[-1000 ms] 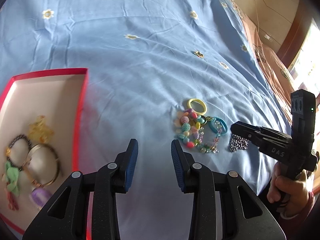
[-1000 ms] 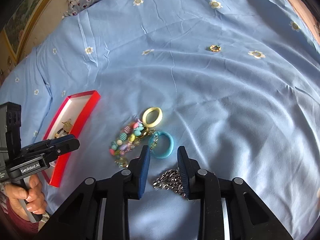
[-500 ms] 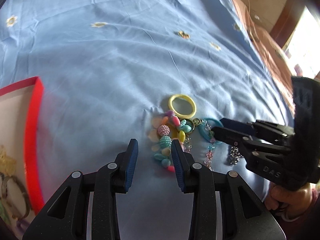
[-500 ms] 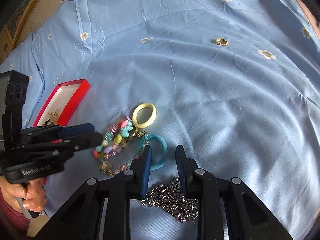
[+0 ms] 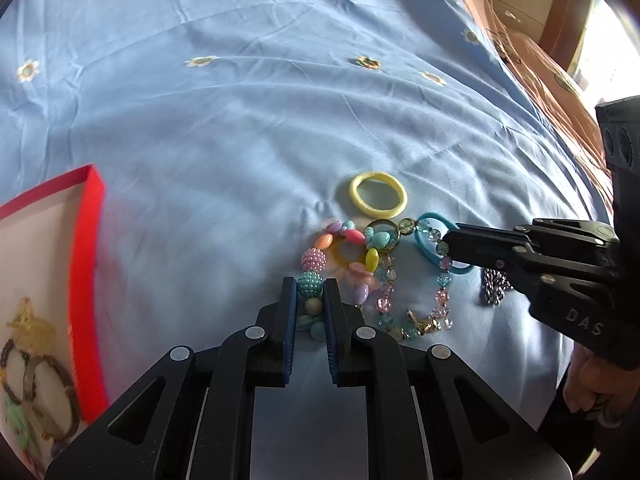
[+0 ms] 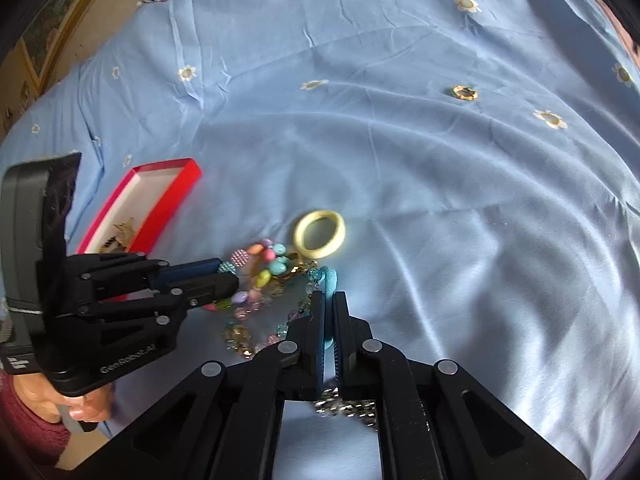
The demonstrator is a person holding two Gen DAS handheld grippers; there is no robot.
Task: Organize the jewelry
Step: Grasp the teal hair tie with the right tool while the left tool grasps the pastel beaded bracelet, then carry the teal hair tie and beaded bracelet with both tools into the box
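A heap of jewelry lies on the blue sheet. It holds a chunky pastel bead bracelet (image 5: 314, 258), a crystal bead strand (image 5: 442, 280), a blue ring (image 5: 420, 242) and a yellow ring (image 5: 378, 176). My left gripper (image 5: 310, 300) points down at the heap, its jaws closing on the bracelet's teal bead, which the pads grip. My right gripper (image 6: 329, 300) comes in from the right, its jaws closing on the blue ring (image 6: 330, 278), pinched between its pads. A red box (image 5: 86, 240) with bangles inside sits at left.
A silver chain (image 6: 352, 406) lies under my right gripper's fingers. A small gold ring (image 6: 464, 93) rests alone farther up the sheet. The two grippers are close together over the heap. A hand in a dark red sleeve (image 6: 28, 432) holds the left gripper.
The left gripper moved from beside the box to the heap and closed on the beads. The right gripper slid forward off the chain and closed on the blue ring.
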